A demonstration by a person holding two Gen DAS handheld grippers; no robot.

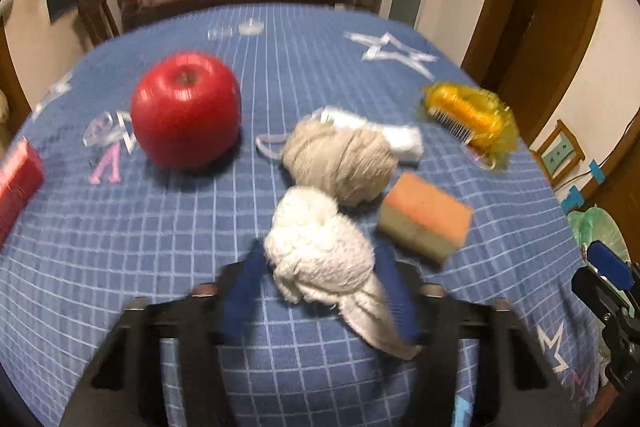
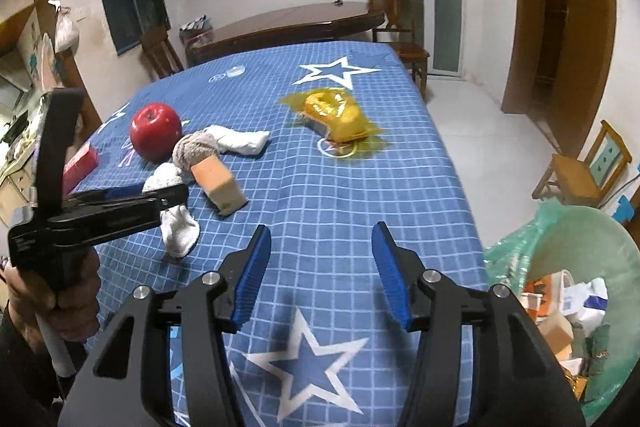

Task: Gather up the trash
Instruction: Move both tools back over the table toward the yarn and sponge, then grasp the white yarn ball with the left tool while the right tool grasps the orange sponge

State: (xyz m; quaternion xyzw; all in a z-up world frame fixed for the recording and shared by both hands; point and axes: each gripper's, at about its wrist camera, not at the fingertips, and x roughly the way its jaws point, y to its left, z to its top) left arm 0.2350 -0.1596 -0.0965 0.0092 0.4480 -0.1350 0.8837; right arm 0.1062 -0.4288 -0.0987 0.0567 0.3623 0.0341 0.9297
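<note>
Two tools work over a desk (image 2: 360,187) covered in a blue checked cloth with white stars. The left tool (image 1: 320,279) has its blue fingers (image 1: 244,291) on either side of a cream sock (image 1: 320,259), which bulges between them and trails back toward the camera; blur hides whether the pads truly press on it, so I cannot tell if it is pinched. The right tool (image 2: 320,267) hangs spread over bare cloth with nothing between its fingers. Directly beyond the cream sock, touching or nearly touching it, sits a beige balled sock (image 1: 340,159), with a white sock (image 1: 384,135) lying behind that. An orange sponge (image 1: 426,217) rests just to the right of the cream sock, close beside the left tool's right finger. A red apple (image 1: 186,109) stands to the left, well clear, and a red box (image 1: 18,183) lies at the left edge. A yellow plastic-wrapped comb (image 1: 468,119) lies farther right. Off the desk's right side, a green-lined bin (image 2: 568,287) holds paper scraps and wrappers.
</note>
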